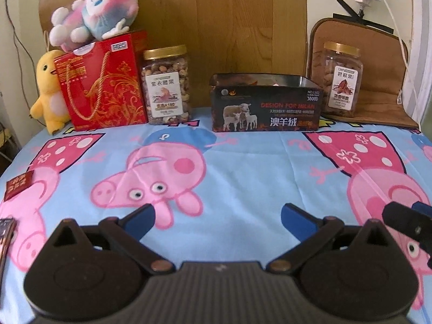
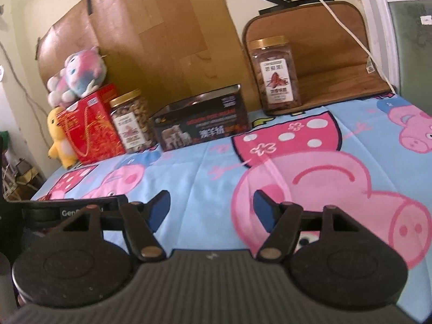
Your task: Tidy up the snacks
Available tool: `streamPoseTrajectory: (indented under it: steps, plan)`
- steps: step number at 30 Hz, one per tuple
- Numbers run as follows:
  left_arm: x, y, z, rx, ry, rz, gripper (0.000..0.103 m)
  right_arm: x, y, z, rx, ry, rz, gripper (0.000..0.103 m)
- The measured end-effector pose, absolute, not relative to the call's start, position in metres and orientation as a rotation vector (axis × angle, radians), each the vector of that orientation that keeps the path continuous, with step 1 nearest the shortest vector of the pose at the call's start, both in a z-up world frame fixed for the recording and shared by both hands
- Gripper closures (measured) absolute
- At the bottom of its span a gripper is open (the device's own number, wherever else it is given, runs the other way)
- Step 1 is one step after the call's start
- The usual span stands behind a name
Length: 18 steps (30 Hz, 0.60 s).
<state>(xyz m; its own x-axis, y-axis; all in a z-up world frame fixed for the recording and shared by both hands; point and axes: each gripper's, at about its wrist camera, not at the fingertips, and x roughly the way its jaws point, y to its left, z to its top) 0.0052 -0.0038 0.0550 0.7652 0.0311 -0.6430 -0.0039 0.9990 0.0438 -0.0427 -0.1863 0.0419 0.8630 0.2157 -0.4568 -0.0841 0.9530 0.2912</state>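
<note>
Where the cloth lies bare: the cartoon-pig sheet [image 1: 243, 167] is open from both grippers to the back row, smooth with faint creases.
Edges: the sheet drops off at the left; a wood panel [image 1: 216, 27] backs the far side.
Left gripper [image 1: 218, 217]: blue pads wide apart, nothing between them, over bare cloth.
Right gripper [image 2: 212, 206]: pads spread, empty, beside the left one.
Snacks: a gold-lidded clear jar of mixed nuts [image 1: 166, 83] just beside a red gift bag [image 1: 104, 86]; a second jar [image 1: 340, 78] on a brown mat [image 1: 378, 108] at far right.
Box: a black open-topped carton [image 1: 266, 102] stands between the jars.
Near left edge: a small red packet [image 1: 19, 185] lies flat.
Around: a yellow plush [image 1: 50, 91] against the bag, a pink plush [image 1: 94, 13] on top.
</note>
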Motion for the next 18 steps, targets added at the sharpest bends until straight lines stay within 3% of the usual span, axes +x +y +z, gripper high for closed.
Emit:
streamPoseTrajectory:
  steps: [18]
  plan:
    - [0.049, -0.017, 0.05, 0.051, 0.71, -0.028, 0.0, -0.003, -0.192, 0.032, 0.229, 0.514, 0.145, 0.033]
